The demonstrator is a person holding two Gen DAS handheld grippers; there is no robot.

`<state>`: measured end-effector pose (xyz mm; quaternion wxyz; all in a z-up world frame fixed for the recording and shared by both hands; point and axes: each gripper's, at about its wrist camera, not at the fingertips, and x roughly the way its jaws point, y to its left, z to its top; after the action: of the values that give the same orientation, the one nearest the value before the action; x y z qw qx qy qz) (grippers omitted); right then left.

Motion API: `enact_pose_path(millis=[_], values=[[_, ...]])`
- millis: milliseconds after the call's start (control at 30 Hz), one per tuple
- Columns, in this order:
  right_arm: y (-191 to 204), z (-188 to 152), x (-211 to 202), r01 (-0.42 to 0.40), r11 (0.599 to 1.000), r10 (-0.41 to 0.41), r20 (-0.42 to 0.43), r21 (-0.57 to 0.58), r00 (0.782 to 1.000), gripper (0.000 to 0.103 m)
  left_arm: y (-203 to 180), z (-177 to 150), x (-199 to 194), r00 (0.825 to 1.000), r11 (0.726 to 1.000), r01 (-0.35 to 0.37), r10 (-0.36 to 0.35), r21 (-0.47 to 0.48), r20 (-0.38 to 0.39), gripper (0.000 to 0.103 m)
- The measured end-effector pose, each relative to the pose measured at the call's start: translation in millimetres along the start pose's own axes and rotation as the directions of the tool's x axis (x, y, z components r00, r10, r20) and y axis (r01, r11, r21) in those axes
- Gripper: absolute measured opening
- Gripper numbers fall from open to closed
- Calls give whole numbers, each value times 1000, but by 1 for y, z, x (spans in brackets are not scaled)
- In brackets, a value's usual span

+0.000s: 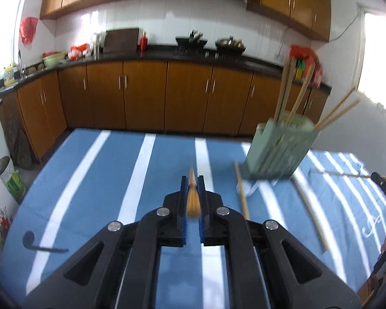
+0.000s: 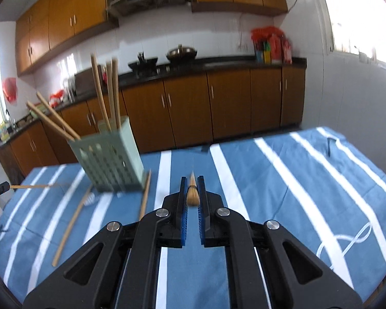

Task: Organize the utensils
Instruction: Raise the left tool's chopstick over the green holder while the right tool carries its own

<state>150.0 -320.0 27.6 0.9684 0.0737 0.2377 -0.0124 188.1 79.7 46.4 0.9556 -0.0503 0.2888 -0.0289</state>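
A pale green slotted utensil holder [image 1: 280, 149] stands on the blue striped tablecloth [image 1: 115, 170] and holds several wooden chopsticks [image 1: 285, 87]. My left gripper [image 1: 192, 180] is shut on a wooden chopstick [image 1: 193, 200] that points forward between the blue pads, left of the holder. My right gripper [image 2: 192, 180] is shut on another wooden chopstick [image 2: 193, 195], right of the holder [image 2: 110, 159]. Loose chopsticks lie on the cloth by the holder [image 1: 242, 193] [image 1: 311, 211] [image 2: 72, 219] [image 2: 144, 198].
A dark spoon [image 1: 38, 243] lies at the left of the cloth. The right gripper holding a chopstick shows at the left wrist view's right edge [image 1: 383, 185]. Wooden kitchen cabinets [image 1: 146, 92] and a black counter with pans [image 1: 229, 43] stand behind the table.
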Motion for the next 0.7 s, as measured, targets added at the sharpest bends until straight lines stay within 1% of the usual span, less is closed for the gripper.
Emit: enact_pose_path(millis=[133, 333, 433, 533, 567, 667, 700], values=[[1, 13, -7, -1, 1000, 1, 40, -1, 999, 8, -5, 22, -12, 999, 1000, 24, -24, 16, 41, 7], [5, 31, -20, -16, 1000, 16, 84, -4, 996, 8, -14, 42, -30, 995, 997, 56, -61, 57, 83, 7], [13, 46, -32, -57, 998, 58, 113, -14, 992, 7, -24, 51, -43, 990, 993, 82, -92, 89, 110, 7], [20, 60, -43, -120, 993, 120, 139, -2, 983, 8, -36, 59, -54, 980, 987, 127, -141, 102, 138, 7], [23, 67, -48, -154, 988, 152, 155, 4, 976, 7, -44, 65, -60, 974, 982, 155, -170, 105, 153, 7], [33, 83, -61, -227, 974, 220, 202, 12, 954, 7, -58, 77, -69, 955, 972, 206, -225, 113, 192, 7], [38, 89, -65, -255, 967, 246, 222, 13, 943, 7, -67, 83, -74, 944, 966, 233, -252, 114, 211, 7]])
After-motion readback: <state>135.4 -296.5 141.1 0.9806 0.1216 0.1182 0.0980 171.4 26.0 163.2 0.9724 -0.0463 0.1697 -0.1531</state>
